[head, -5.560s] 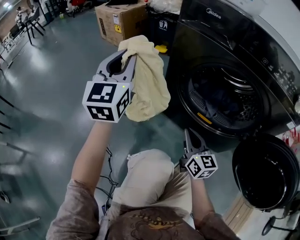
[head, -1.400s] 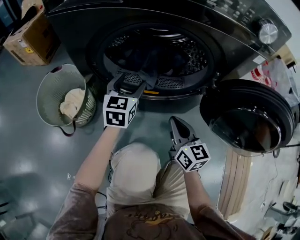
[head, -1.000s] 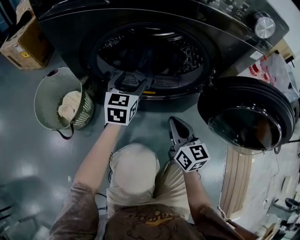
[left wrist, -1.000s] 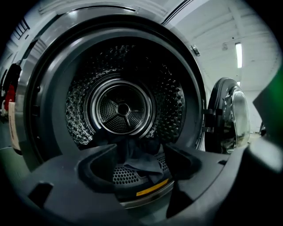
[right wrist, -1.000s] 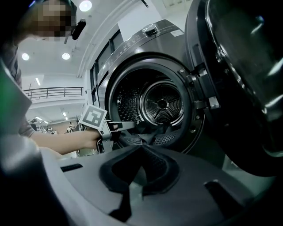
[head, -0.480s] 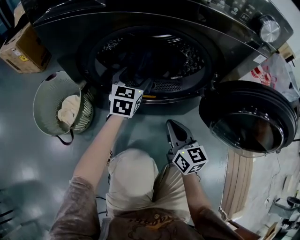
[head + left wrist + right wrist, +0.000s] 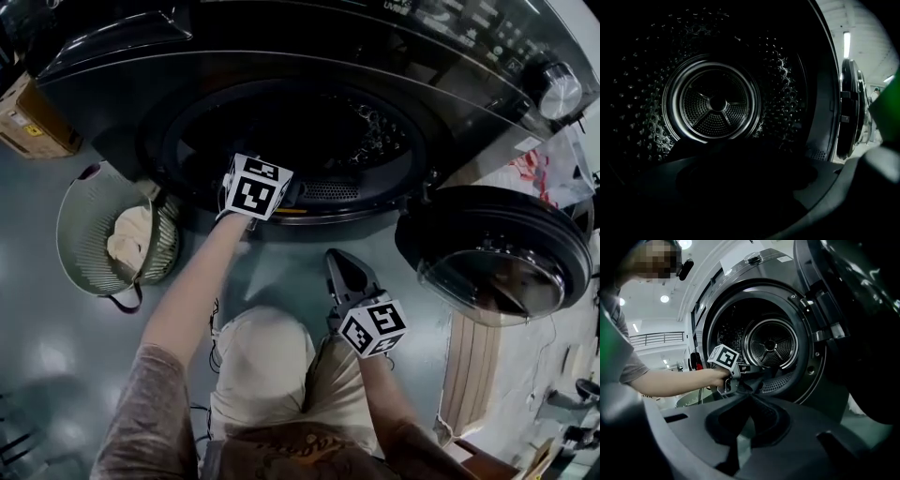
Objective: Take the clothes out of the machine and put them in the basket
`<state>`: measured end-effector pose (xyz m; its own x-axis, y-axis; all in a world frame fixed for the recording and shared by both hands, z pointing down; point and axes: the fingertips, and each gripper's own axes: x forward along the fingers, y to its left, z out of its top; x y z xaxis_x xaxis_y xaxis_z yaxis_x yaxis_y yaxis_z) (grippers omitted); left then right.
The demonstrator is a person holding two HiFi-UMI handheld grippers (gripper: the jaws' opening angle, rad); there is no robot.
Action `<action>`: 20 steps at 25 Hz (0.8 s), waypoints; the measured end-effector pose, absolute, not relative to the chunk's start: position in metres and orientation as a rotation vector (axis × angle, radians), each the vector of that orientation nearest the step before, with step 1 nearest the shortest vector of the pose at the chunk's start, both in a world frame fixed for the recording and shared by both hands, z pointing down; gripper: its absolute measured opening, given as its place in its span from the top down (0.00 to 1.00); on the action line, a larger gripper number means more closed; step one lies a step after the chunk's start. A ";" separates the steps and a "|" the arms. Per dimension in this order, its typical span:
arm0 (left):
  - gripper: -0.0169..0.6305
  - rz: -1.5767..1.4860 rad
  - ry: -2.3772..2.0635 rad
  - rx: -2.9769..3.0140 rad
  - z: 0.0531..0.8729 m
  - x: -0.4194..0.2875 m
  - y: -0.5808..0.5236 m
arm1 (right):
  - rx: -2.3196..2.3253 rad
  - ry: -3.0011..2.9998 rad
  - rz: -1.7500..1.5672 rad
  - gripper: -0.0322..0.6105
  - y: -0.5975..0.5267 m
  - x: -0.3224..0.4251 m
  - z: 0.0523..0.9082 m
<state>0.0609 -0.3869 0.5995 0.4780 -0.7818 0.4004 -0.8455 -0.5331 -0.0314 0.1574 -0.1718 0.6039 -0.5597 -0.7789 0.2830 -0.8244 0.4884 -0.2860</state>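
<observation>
The machine (image 7: 394,56) stands with its door (image 7: 497,262) swung out to its right. The dark clothes (image 7: 740,161) low in its mouth, hard to tell from shadow, should be soft, light and limp, best pinched at a raised fold. Left of the machine the basket (image 7: 67,211) holds a cream cloth (image 7: 127,246); nothing blocks the mouth, where the left tool (image 7: 749,379) has just been spreading its jaws, nothing clearly between them, while the right tool (image 7: 337,270) waits before the machine, clenched and empty.
</observation>
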 end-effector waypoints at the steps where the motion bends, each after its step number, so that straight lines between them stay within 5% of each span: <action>1: 0.36 0.562 -1.402 2.564 0.598 0.064 -0.391 | 1.415 -2.606 0.598 0.95 -0.174 0.157 0.603; 20: 0.36 1.093 -0.993 2.648 0.637 0.102 -0.434 | 1.462 -2.564 0.616 0.95 -0.191 0.156 0.605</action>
